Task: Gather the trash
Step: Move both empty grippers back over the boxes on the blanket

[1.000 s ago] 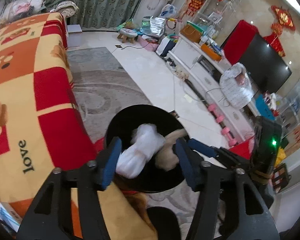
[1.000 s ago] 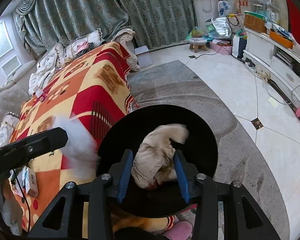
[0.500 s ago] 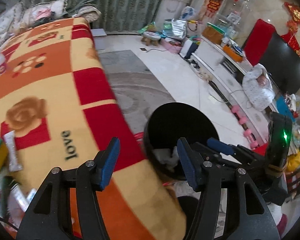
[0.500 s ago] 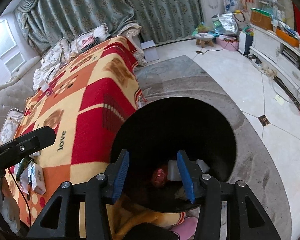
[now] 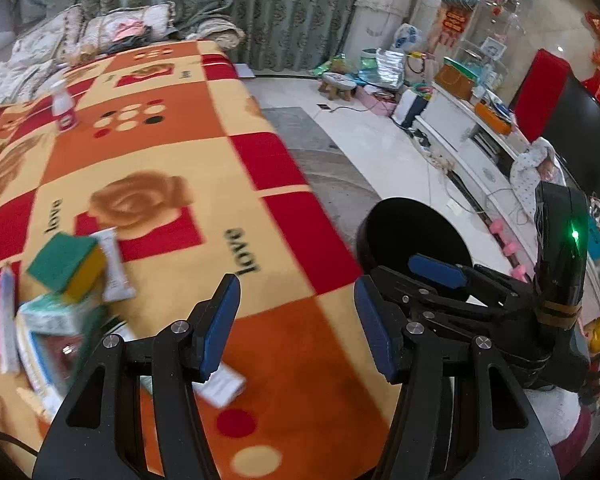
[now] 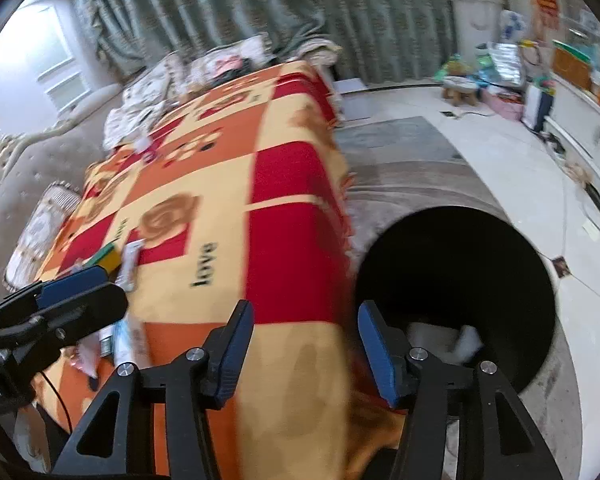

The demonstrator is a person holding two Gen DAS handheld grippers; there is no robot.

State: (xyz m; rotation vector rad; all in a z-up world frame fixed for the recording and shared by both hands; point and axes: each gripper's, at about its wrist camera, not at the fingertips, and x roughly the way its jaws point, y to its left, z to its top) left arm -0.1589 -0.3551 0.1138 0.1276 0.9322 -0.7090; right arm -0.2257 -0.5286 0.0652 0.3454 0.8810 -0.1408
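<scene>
Both black two-finger grippers with blue pads hang over the edge of a table draped in a red, orange and cream checked blanket (image 5: 172,160) printed with roses and the word "love". The left gripper (image 5: 296,322) stands about half open with nothing between its pads, only blanket beneath it. The right gripper (image 6: 306,354) is empty too, its jaws spreading wider, straddling the blanket's edge. Just off the table's side, on the grey patterned rug, sits the round black trash bin (image 6: 456,264), with pale crumpled paper (image 6: 444,340) lying at its bottom. Near the left gripper lies a blurred cluster: a green and yellow sponge (image 5: 66,266), a white sachet (image 5: 114,266), a pale green carton (image 5: 54,320) and a small white card (image 5: 220,386).
</scene>
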